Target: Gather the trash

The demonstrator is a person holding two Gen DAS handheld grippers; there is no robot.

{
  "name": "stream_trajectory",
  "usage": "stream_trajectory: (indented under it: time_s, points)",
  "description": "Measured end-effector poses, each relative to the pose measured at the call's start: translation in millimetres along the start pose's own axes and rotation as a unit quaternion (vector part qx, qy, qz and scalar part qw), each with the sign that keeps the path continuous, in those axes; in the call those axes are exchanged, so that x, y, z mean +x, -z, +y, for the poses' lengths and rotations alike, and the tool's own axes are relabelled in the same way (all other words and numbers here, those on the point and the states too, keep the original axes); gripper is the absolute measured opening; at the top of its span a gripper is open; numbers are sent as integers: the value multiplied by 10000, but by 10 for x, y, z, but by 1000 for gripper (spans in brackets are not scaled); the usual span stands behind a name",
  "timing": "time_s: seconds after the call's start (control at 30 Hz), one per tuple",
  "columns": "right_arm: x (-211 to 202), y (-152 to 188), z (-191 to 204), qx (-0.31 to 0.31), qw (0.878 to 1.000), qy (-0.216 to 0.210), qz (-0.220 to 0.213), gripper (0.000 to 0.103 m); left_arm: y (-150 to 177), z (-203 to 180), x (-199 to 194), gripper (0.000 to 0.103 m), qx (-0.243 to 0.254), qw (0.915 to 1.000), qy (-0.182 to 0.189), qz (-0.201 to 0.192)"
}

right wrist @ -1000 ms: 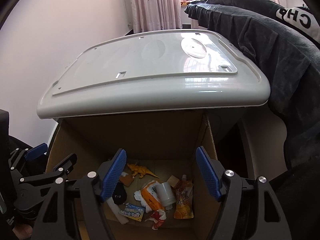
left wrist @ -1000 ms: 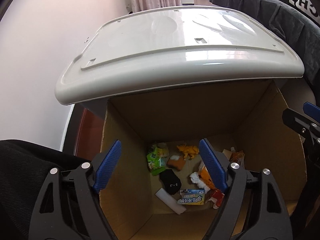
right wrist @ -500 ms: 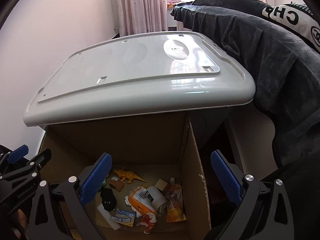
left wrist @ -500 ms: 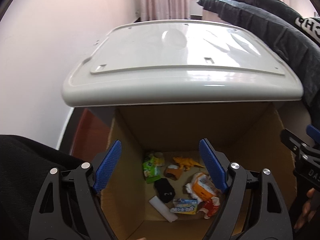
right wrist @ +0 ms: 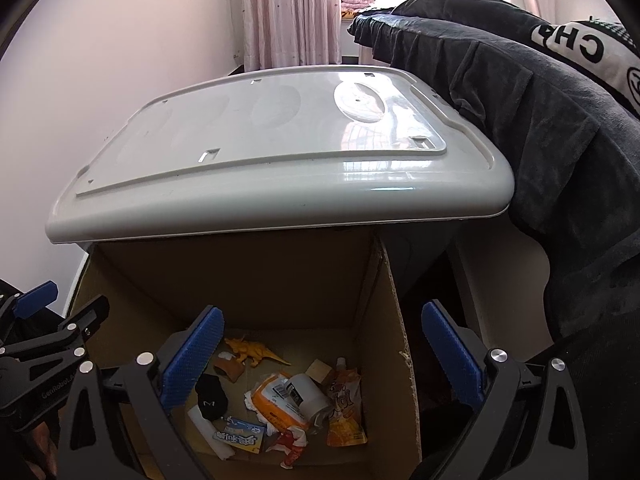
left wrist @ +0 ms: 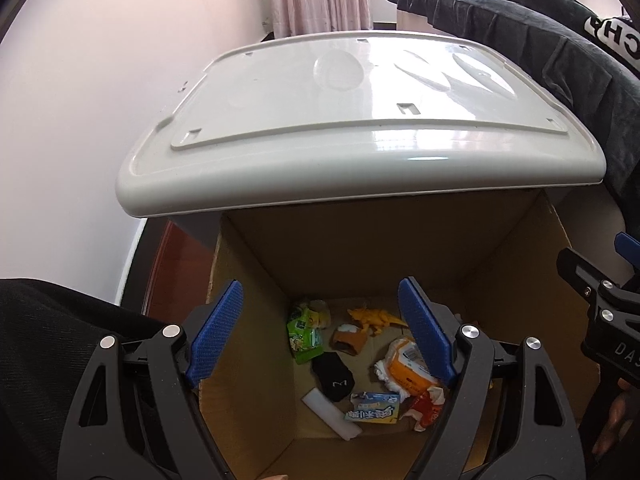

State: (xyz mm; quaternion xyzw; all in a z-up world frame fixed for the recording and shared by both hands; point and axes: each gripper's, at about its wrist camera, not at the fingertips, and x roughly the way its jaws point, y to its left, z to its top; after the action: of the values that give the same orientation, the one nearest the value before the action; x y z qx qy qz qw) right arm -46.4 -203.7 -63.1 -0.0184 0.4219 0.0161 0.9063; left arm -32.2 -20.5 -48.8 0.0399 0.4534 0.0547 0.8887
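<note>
We hold our left gripper (left wrist: 320, 332) and right gripper (right wrist: 324, 356) spread wide with nothing between the blue pads, both above the open cardboard box (left wrist: 256, 360) whose floor, below and ahead of the fingers, carries the trash (right wrist: 280, 404). The left view alone shows a green packet (left wrist: 304, 334), and the right view alone an orange drink pouch (right wrist: 345, 412) and a white roll (right wrist: 306, 396). A grey lid (left wrist: 360, 128) overhangs the box's far wall ahead of us, while the right gripper's right finger hangs outside the box's right wall (right wrist: 400, 360).

Mixed trash (right wrist: 280, 404) (wrappers, an orange pouch, a toy dinosaur) lies heaped on the open cardboard box's (right wrist: 394, 360) floor.
</note>
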Motion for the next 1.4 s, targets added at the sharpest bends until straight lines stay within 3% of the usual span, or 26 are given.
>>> stream_trajectory:
  time_s: [0.7, 0.8, 1.4]
  points:
    - [-2, 3, 8, -22, 10000, -12, -19, 98, 11, 11, 25, 78, -41, 9999, 74, 96]
    - [-2, -1, 12, -22, 10000, -11, -23, 98, 9, 37, 25, 90, -106, 9999, 71, 102]
    - [28, 8, 20, -14, 10000, -2, 52, 98, 34, 15, 38, 94, -142, 9990, 373, 180]
